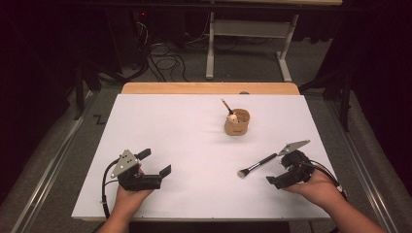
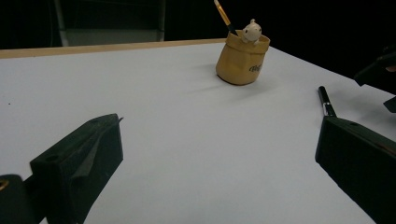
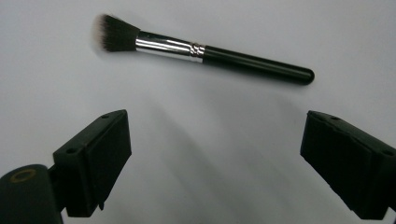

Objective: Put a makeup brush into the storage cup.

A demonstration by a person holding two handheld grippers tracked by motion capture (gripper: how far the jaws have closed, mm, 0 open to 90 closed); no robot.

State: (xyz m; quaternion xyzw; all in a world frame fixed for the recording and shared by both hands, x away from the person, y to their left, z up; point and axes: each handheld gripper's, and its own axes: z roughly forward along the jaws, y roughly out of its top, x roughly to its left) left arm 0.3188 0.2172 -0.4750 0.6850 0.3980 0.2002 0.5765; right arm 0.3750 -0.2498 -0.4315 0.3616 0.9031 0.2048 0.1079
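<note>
Hovering just short of the black-handled makeup brush with the silver ferrule and dark, white-tipped bristles, the right gripper has its two black jaws spread wide with nothing between them, only bare white tabletop. No earlier look to compare, so that's just how it sits. From the right gripper view the brush lies flat across the top, bristle end to the left and rounded handle end to the right, clear of both jaws and not touched by either. From the high view the same brush lies on the near right part of the white table surface, slanted, with the bristles toward the middle of the table and the handle end pointing at the gripper's grey three-cornered plate. The left gripper is over on the near left, well apart from the brush, jaws wide too and holding nothing; the person's hand is wrapped around its body from below. Further back, right of centre, stands a small tan crumpled-looking cup with a little white figure perched on its rim and a thin orange-and-black stick leaning out of it. A strip of light wood runs along the far edge of the table.
</note>
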